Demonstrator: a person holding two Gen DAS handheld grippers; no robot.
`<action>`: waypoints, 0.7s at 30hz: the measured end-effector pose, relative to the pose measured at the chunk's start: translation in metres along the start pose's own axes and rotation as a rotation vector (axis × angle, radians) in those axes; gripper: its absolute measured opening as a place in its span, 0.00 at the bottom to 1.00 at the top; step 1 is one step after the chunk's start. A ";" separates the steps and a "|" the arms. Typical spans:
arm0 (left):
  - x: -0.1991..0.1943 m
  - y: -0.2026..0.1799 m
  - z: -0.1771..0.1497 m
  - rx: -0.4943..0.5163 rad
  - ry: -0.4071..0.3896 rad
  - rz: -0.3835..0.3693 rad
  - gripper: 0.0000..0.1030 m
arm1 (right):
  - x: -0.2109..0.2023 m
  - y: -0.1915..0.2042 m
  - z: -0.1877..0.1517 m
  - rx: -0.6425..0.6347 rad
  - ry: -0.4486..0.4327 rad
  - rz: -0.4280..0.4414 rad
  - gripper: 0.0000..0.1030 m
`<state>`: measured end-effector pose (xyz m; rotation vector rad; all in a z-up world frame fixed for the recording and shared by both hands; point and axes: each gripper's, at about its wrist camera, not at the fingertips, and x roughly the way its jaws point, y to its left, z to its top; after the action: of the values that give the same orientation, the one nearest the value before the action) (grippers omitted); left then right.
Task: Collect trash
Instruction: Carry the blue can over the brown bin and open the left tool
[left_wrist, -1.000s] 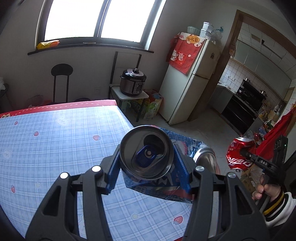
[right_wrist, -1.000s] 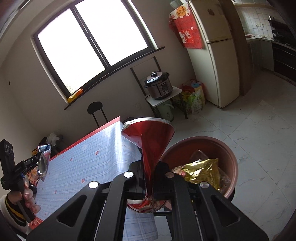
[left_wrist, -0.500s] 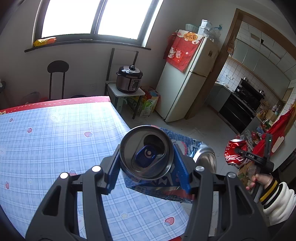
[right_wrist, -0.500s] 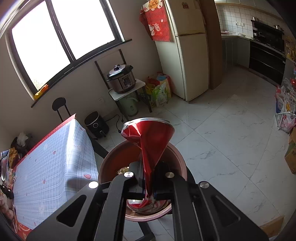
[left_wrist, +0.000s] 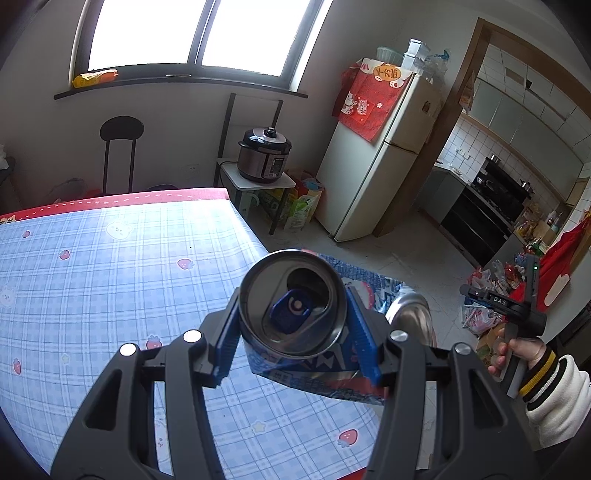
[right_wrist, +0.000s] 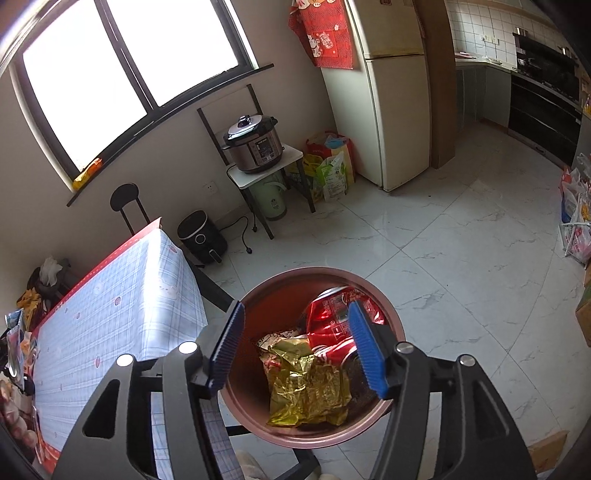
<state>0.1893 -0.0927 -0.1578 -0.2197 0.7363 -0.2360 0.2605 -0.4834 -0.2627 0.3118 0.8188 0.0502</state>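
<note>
Left gripper (left_wrist: 293, 325) clamped on blue can (left_wrist: 295, 314), body mostly hidden; right gripper (right_wrist: 295, 347) just opened, empty, over bin (right_wrist: 258, 306) with red can (right_wrist: 332, 325) half-buried.

Clearance around the bin (right_wrist: 255, 306). Its round mouth lies open from above, directly under the spread blue pads (right_wrist: 226, 347) of the right gripper (right_wrist: 295, 347); a crushed red can (right_wrist: 332, 325) and gold wrapper (right_wrist: 306, 384) part-fill it. The counter (right_wrist: 122, 302) edge crowds its left rim. White floor (right_wrist: 461, 266) on the right is unobstructed. The counter's checked top ahead of the left gripper (left_wrist: 291, 339) is bare.
</note>
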 end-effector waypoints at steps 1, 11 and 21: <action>0.001 0.000 0.000 0.006 0.002 -0.003 0.53 | -0.005 0.001 0.000 -0.001 -0.008 -0.009 0.70; 0.031 -0.049 0.013 0.121 0.033 -0.077 0.53 | -0.067 -0.001 -0.011 -0.029 -0.094 -0.084 0.95; 0.101 -0.140 0.005 0.300 0.119 -0.189 0.53 | -0.121 -0.060 -0.046 0.098 -0.126 -0.164 0.95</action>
<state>0.2467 -0.2548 -0.1789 0.0110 0.7881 -0.5378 0.1403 -0.5488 -0.2238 0.3356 0.7204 -0.1617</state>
